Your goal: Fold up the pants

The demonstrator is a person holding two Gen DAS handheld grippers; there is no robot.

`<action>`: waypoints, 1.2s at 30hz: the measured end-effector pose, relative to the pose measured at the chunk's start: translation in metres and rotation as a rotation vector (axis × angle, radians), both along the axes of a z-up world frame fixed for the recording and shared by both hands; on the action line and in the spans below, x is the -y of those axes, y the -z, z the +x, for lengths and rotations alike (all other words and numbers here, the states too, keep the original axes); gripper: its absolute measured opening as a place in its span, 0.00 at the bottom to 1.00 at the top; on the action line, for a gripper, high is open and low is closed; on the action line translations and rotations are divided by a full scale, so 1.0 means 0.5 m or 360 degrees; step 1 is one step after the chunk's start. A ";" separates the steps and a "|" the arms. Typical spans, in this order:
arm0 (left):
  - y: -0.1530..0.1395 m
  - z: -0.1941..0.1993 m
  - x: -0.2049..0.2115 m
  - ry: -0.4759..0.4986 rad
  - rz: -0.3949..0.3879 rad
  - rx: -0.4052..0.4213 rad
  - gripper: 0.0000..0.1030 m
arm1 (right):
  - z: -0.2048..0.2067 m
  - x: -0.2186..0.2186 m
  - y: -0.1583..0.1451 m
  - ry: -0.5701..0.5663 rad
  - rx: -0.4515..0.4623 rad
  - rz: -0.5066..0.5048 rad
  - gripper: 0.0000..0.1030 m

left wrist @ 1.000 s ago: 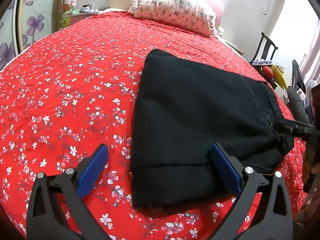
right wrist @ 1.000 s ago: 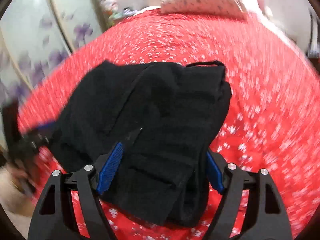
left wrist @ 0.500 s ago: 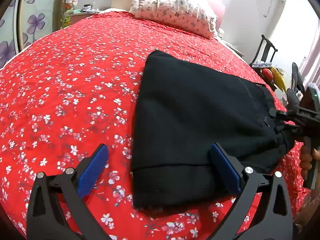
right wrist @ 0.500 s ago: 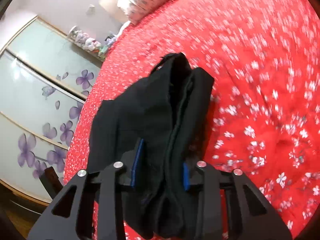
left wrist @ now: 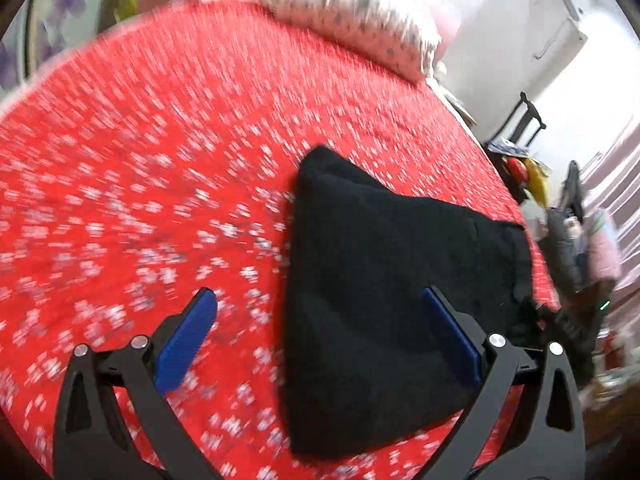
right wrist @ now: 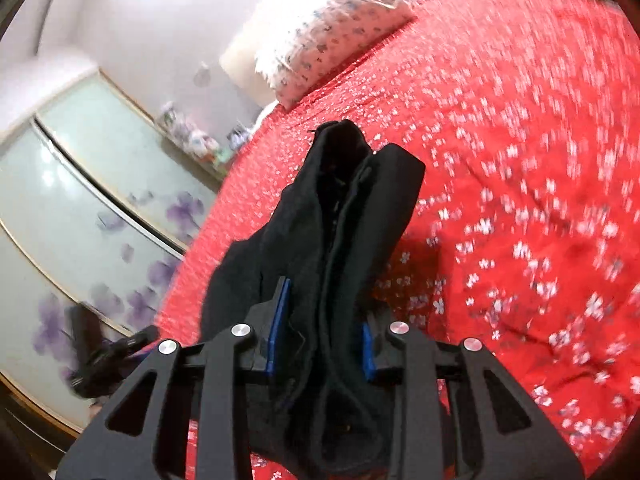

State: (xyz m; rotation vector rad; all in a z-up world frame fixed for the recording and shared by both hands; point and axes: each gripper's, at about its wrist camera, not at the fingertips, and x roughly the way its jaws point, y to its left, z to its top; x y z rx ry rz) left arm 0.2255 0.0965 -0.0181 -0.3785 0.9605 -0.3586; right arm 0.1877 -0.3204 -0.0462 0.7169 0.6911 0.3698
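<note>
Right gripper [right wrist: 320, 344] clamped on bunched black fabric pants [right wrist: 340, 240], extending straight ahead; left gripper [left wrist: 320, 336] spread, empty, pants lying ahead-right.

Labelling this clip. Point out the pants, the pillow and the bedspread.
pants [left wrist: 384, 280], left wrist view, middle of the folded black cloth
pillow [right wrist: 320, 44], right wrist view, its flowered face
bedspread [left wrist: 160, 160], left wrist view, bare red stretch left of the pants
</note>
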 end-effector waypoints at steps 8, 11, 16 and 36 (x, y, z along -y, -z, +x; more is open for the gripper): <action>0.068 0.110 0.034 0.0145 -0.0110 -0.0278 0.78 | 0.025 0.010 0.009 -0.0042 -0.0011 0.0037 0.30; 0.081 0.113 0.052 0.0202 -0.0242 -0.0285 0.78 | 0.023 0.016 0.017 -0.0044 -0.0024 0.0070 0.30; 0.104 0.124 0.067 0.0216 -0.0288 -0.0338 0.79 | 0.021 0.026 0.034 -0.0038 -0.0058 0.0129 0.31; 0.043 0.098 0.122 0.0170 -0.0088 -0.0196 0.20 | 0.022 0.012 0.023 -0.0069 -0.0025 0.0113 0.31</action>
